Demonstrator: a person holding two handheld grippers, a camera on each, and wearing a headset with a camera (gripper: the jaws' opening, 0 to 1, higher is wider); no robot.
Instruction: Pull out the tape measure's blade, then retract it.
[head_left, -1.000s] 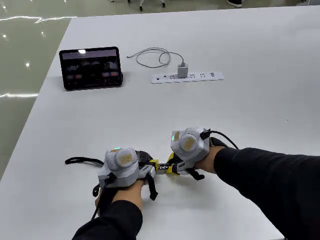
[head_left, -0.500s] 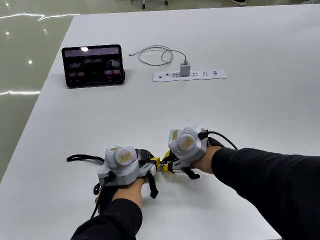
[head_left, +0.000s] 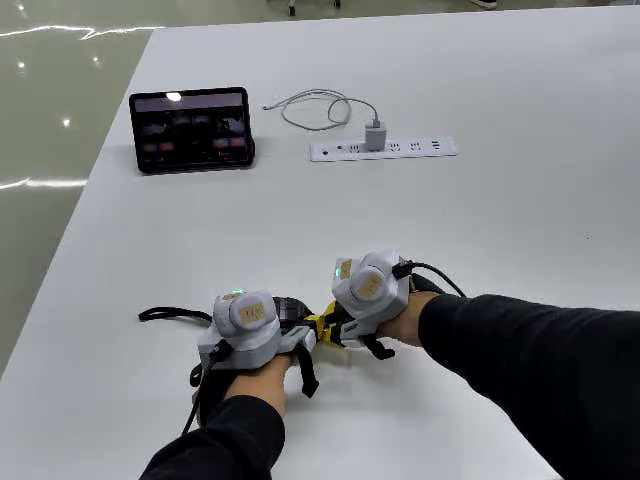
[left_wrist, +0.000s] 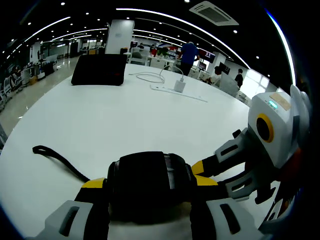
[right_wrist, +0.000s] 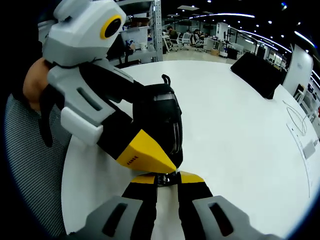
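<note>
Two grippers met close to the near edge of the desk (head_left: 450, 230), not far from its left edge. The left gripper (left_wrist: 149, 182) was clenched around the black tape measure (right_wrist: 162, 117), one jaw on each flat side. This hold served as an anchor, so the case would not slide when the blade was drawn.

The right gripper (right_wrist: 166, 179) pointed straight at the mouth of the case. Its yellow tips were pressed together on a small metal piece, which looked like the end hook (right_wrist: 167, 175) of the blade. The piece was too small to be sure of it. Almost no blade showed between the hook and the case, so the blade was judged to be nearly or fully inside.

The wrist strap (left_wrist: 55, 157) of the tape measure lay loose on the desk, toward the left edge, away from both grippers. A tablet (head_left: 190, 130) stood farther back near the left edge. A power strip (head_left: 385, 149) with a charger lay well apart, toward the far edge, so that the line of the pull had nothing in it.
</note>
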